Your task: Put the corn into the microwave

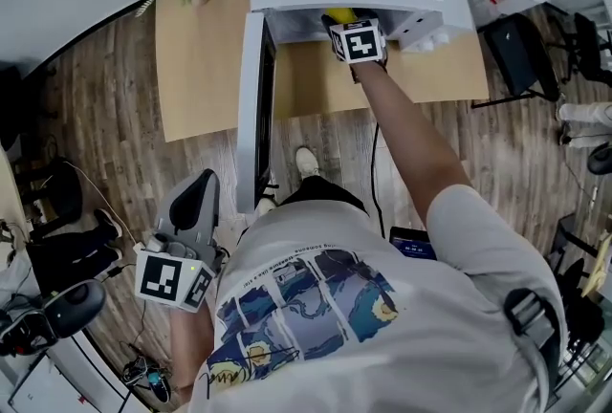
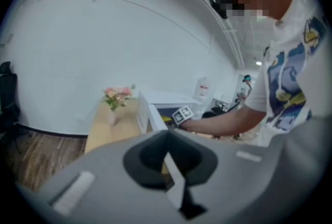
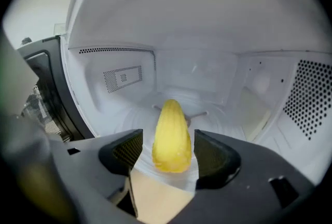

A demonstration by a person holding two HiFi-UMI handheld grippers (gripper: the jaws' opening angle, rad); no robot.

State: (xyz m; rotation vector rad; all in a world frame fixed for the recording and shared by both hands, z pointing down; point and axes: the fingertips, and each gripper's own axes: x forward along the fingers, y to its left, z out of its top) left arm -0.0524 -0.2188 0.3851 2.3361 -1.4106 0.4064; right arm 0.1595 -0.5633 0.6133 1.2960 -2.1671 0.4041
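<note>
Lying in microwave (image 3: 207, 36) — corn (image 3: 171, 137), ungripped.

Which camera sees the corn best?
The right gripper view: the corn fills the middle, lying in the microwave between open jaws. The head view catches only a yellow sliver; the left gripper view, a distant speck.

Smooth glossy microwave (image 3: 207, 21) walls, smooth corn (image 3: 171, 137) — plastic-looking, matt grey plastic right gripper (image 3: 168, 149), pale wood table (image 1: 201, 67).
</note>
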